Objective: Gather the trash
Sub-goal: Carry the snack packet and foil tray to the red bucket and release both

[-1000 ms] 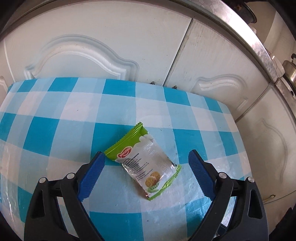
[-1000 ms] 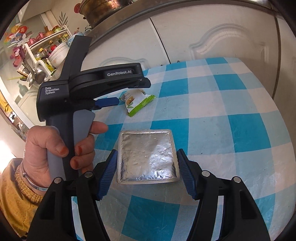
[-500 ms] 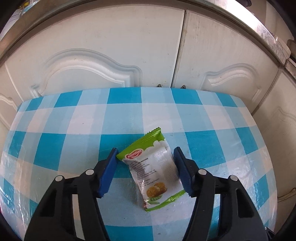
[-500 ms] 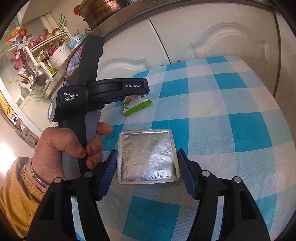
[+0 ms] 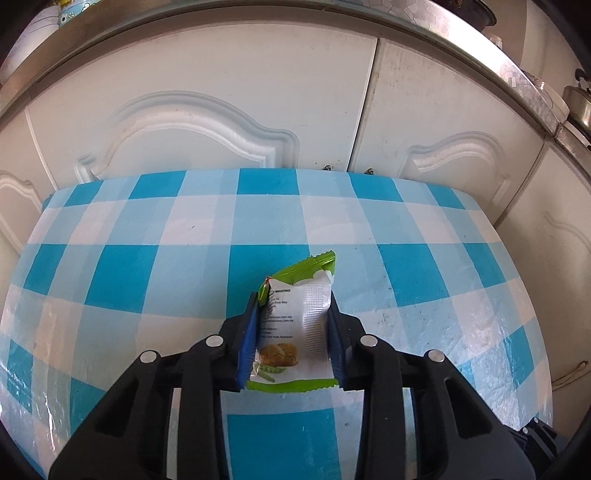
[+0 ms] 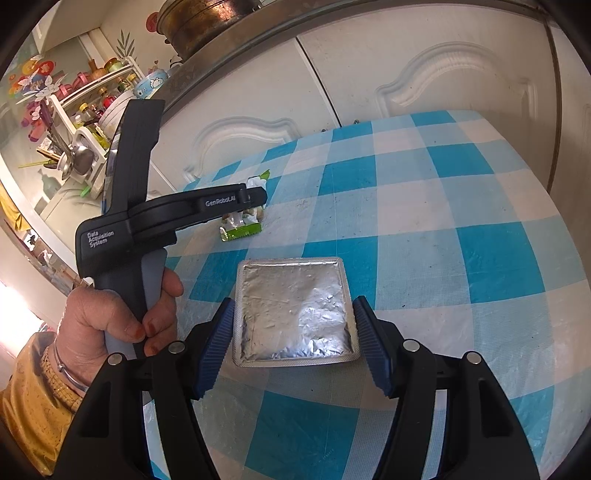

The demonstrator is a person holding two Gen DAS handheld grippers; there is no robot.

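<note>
A green and white snack wrapper (image 5: 295, 325) lies on the blue checked tablecloth (image 5: 147, 280). My left gripper (image 5: 293, 306) is shut on the wrapper, which buckles between the blue pads. The wrapper also shows in the right wrist view (image 6: 242, 227), partly hidden under the left gripper's body (image 6: 177, 214). A square silver foil pack (image 6: 295, 314) lies flat on the cloth between the fingers of my right gripper (image 6: 293, 314). The right gripper is open, with its pads close beside the pack's left and right edges.
White cabinet doors (image 5: 221, 110) stand right behind the table's far edge, under a steel counter rim (image 5: 443, 33). A rack with dishes and bottles (image 6: 81, 122) stands at the far left. The tablecloth drops off at the right edge (image 6: 569, 236).
My left gripper has closed on the snack wrapper, going from wide open to pinching it, and the wrapper now buckles up. The right gripper and foil pack have stayed put.
</note>
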